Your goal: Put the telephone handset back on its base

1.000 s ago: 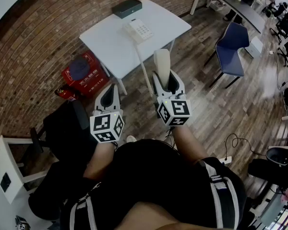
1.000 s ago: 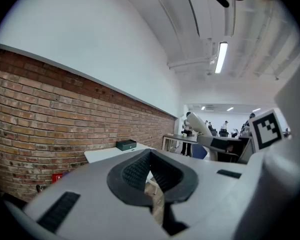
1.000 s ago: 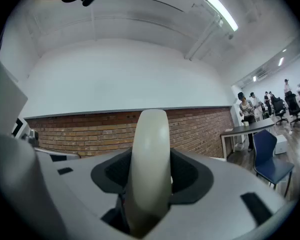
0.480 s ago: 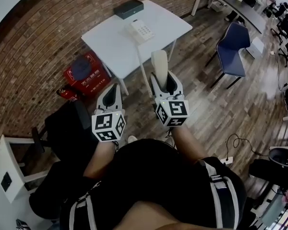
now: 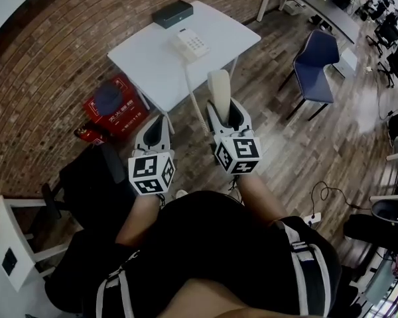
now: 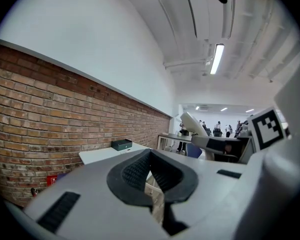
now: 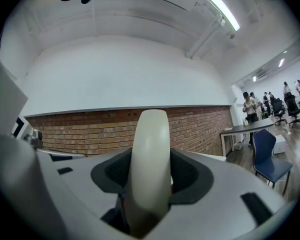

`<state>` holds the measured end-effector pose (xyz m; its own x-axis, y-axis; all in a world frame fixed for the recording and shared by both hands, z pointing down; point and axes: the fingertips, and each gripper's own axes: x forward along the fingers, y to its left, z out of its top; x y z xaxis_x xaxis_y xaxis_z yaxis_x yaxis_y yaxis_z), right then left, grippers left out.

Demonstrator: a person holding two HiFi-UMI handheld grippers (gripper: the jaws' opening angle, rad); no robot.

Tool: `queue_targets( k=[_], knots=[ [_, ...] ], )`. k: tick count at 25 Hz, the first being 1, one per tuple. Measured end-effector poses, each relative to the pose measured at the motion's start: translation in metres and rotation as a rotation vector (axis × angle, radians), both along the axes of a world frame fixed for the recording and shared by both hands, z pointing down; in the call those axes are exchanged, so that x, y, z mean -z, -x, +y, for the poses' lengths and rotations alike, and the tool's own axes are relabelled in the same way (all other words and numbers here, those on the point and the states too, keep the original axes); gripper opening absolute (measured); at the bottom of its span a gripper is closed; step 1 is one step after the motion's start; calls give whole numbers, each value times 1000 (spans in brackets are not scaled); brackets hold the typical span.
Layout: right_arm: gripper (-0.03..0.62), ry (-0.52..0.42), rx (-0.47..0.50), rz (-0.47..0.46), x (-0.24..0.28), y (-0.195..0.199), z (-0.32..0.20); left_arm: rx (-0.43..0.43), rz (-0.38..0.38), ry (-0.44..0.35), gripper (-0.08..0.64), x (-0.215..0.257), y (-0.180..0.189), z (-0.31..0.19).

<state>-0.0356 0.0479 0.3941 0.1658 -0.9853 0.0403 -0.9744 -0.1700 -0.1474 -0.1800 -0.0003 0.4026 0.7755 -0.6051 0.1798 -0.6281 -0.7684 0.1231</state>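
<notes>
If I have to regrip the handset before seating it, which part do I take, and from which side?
Take the handset as the right gripper has it: fingers across its narrow sides, low on the body, coming in along its length. The long rounded upper part then sticks out past the fingers, likely free to lie into the phone base.

You see a cream plastic handset (image 7: 149,159), smooth and glossy; a matt white counter (image 5: 146,61); a rough red brick wall (image 5: 53,52).

left gripper (image 5: 160,118) closed, right gripper (image 5: 226,108) clamped
</notes>
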Motion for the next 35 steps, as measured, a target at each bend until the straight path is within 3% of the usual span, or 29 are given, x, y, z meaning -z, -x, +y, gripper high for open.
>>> queue_targets(
  k=[16,23,35],
  knots=[
    [202,-22,-89,4,-1,14,-29,-102,27,-43,-3,6,2,-36],
    [202,-21,-68,8,-5,-17,-61,-82,28,-47,-3,1,-19,-62],
    [202,-30,26,2,-6,-105,-118,9,16,-28,-3,-12,-99,-106]
  ],
)
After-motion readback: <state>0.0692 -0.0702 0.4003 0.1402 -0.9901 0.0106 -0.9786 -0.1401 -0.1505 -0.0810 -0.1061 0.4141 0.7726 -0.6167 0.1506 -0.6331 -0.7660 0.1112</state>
